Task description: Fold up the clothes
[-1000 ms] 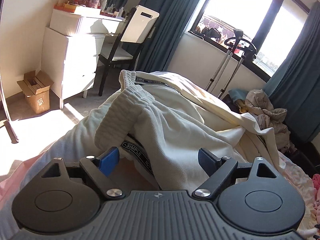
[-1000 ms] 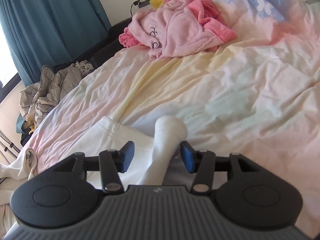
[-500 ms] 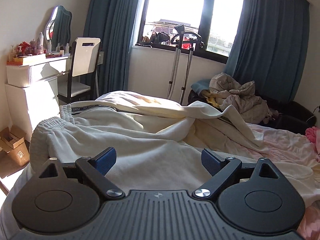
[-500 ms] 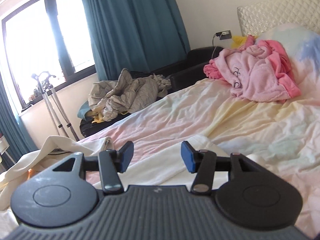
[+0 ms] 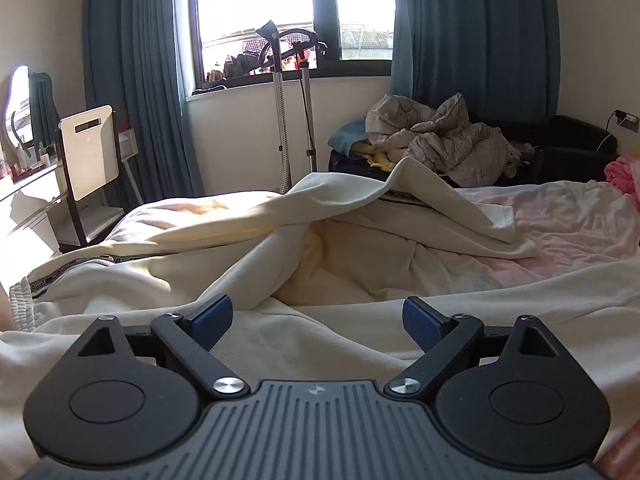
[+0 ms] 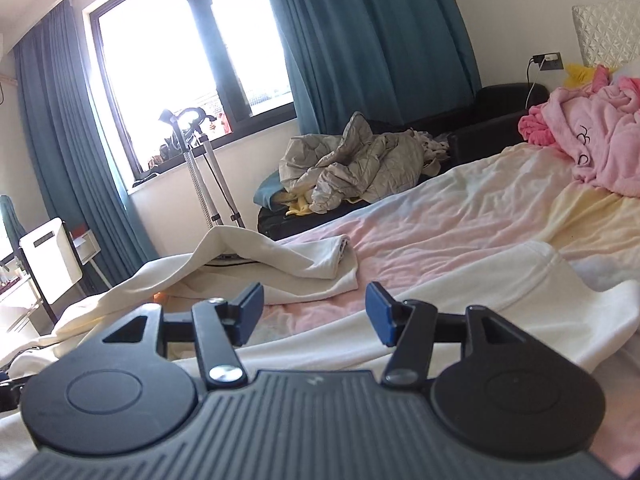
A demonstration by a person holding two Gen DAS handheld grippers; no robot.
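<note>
Cream sweatpants [image 5: 320,240] lie rumpled across the bed, one leg draped over the foot end, the elastic waistband [image 5: 22,304] at far left. My left gripper [image 5: 318,320] hovers open above the cream cloth with nothing between its blue pads [image 5: 212,320]. In the right wrist view the same cream sweatpants [image 6: 288,264] stretch from left to right across the sheet. My right gripper [image 6: 316,312] is over them, its jaws opening, with no cloth between the pads [image 6: 378,316].
A pink robe [image 6: 600,140] lies near the headboard. Grey bedding [image 6: 352,164] is piled on a dark sofa by the window. Crutches [image 5: 292,100] lean at the sill. A white chair [image 5: 88,152] and dresser stand left. The pastel bedsheet [image 6: 460,208] is wrinkled.
Both grippers swung round from the garment toward the window. The right gripper let go of the rolled trouser leg and rose; the left one left the waistband and opened wider.
</note>
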